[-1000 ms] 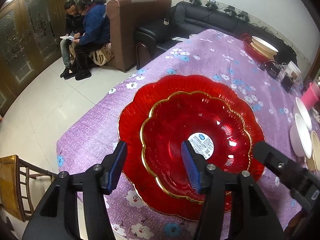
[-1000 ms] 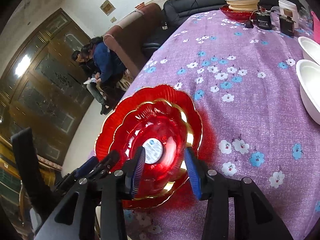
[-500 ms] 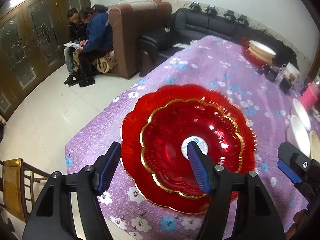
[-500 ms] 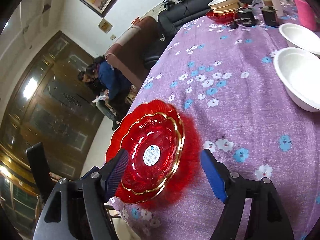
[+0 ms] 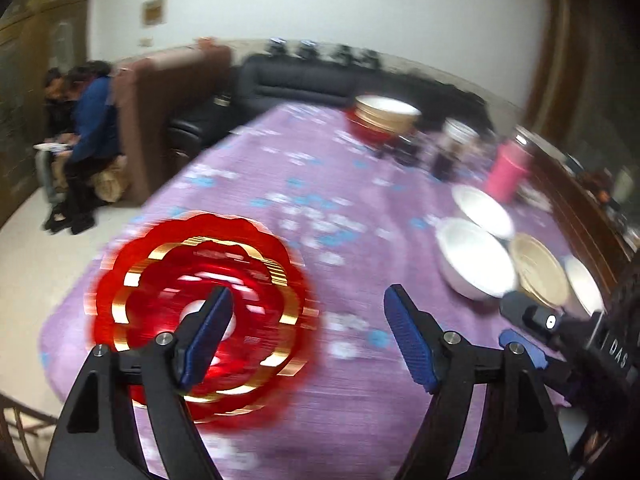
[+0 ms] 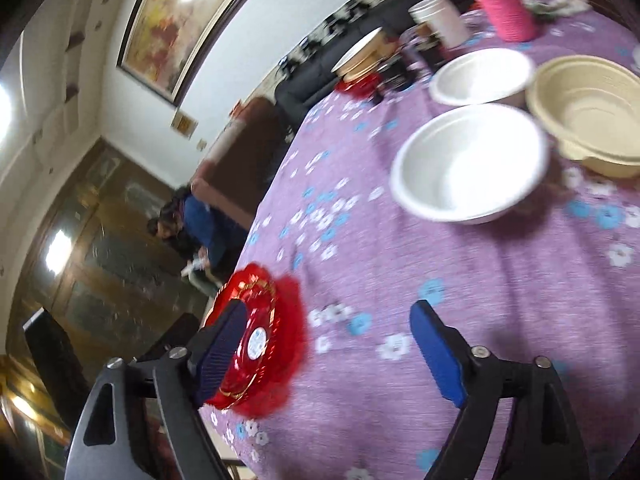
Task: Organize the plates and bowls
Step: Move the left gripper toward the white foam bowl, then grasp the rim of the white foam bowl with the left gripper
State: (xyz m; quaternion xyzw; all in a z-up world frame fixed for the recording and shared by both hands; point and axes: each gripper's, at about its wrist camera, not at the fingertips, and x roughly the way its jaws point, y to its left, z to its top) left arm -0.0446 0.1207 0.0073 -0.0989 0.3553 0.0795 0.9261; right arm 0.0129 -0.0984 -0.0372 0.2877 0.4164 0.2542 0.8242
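Both grippers, left [image 5: 306,332] and right [image 6: 326,354], spread apart and empty; stacked red plates [image 5: 200,312] lower left on tabletop [image 6: 460,300]. Next likely: white bowl [image 6: 468,164], upper right.

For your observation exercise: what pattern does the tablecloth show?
The tablecloth is purple with small white and blue flowers, clearest in the right wrist view.
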